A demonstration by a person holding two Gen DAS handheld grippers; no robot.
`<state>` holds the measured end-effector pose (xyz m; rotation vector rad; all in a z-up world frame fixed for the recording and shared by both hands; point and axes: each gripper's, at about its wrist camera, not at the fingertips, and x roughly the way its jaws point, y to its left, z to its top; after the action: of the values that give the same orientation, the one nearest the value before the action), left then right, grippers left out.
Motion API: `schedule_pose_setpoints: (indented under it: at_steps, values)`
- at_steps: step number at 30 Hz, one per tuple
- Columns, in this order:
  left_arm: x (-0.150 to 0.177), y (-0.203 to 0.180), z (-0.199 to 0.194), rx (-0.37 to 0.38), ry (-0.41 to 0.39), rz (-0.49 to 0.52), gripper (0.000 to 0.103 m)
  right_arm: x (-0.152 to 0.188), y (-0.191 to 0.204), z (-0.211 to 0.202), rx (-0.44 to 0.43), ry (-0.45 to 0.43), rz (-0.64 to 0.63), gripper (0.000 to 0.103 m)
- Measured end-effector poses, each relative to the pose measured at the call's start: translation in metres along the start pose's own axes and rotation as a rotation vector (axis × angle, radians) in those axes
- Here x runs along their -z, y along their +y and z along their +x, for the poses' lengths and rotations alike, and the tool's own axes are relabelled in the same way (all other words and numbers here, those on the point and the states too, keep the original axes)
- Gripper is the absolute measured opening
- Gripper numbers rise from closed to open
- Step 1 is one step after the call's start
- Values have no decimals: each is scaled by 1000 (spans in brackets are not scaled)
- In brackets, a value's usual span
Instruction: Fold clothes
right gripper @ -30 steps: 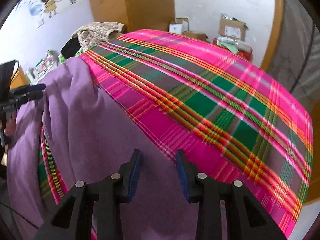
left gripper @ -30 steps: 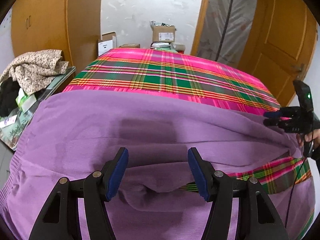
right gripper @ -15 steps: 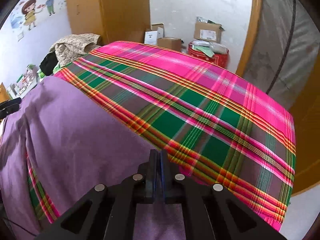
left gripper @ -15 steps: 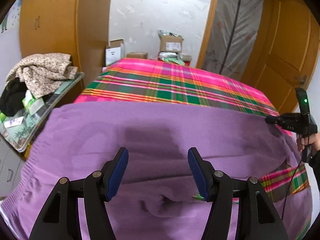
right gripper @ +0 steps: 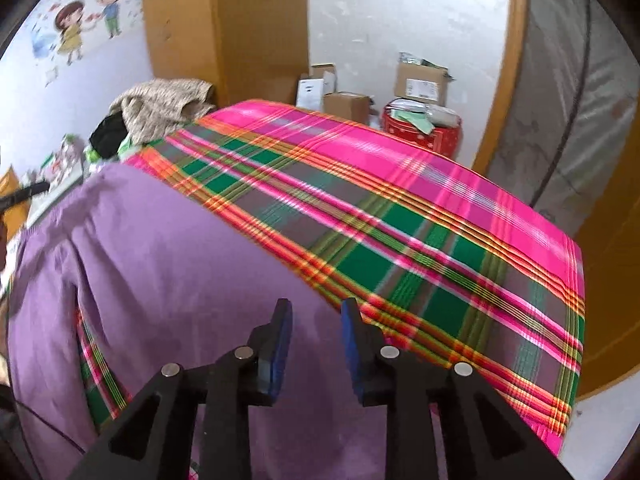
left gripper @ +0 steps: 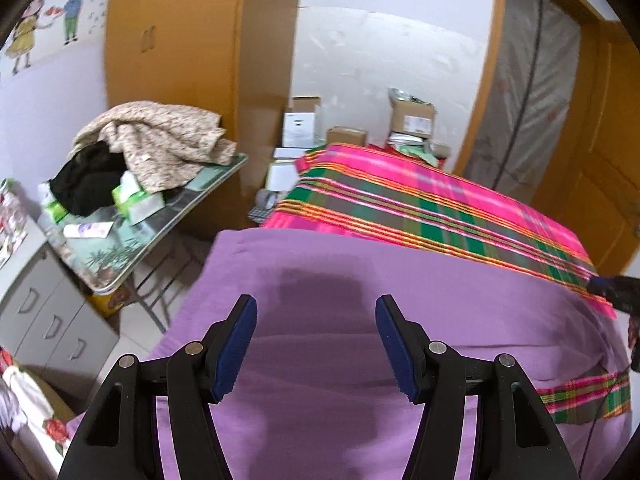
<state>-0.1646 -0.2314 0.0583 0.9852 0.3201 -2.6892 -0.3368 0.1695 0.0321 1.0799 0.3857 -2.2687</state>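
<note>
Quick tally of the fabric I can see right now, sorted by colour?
Purple: 1, garment on the bed
Plaid pink-green: 1, bedcover
Beige speckled: 1, cloth on the side table
Black: 1, cloth under it
Total: 4

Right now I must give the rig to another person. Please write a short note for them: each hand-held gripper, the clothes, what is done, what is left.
Left hand-held gripper: open, empty, above the purple garment.
Right hand-held gripper: jaws opening, nothing between them, over the garment's edge beside the plaid cover.
Garment: spread on the plaid cover, partly folded; a strip of plaid shows between its layers. More clothes are piled on the side table.
Done: garment laid out, a first fold seems made.
Left: finish folding it, then probably the pile.
</note>
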Motion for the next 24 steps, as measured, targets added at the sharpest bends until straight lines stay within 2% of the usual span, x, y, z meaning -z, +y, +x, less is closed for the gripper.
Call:
schedule_pose_setpoints:
  at_steps: [6,12,17,24]
  values:
    - [3,14,8,-35,22,17,64,-1,3,13,4,37,-5,26]
    - [-14,38,25,-83,32,-2,64,-13,21,12,-34,14,-41,27]
    - [-38,62,61,-71,90,-20,64,-30,42,22,-86,3,-71,28]
    - [-58,76,118,-72,167,11,64,-58,72,61,-145,38,-121,28]
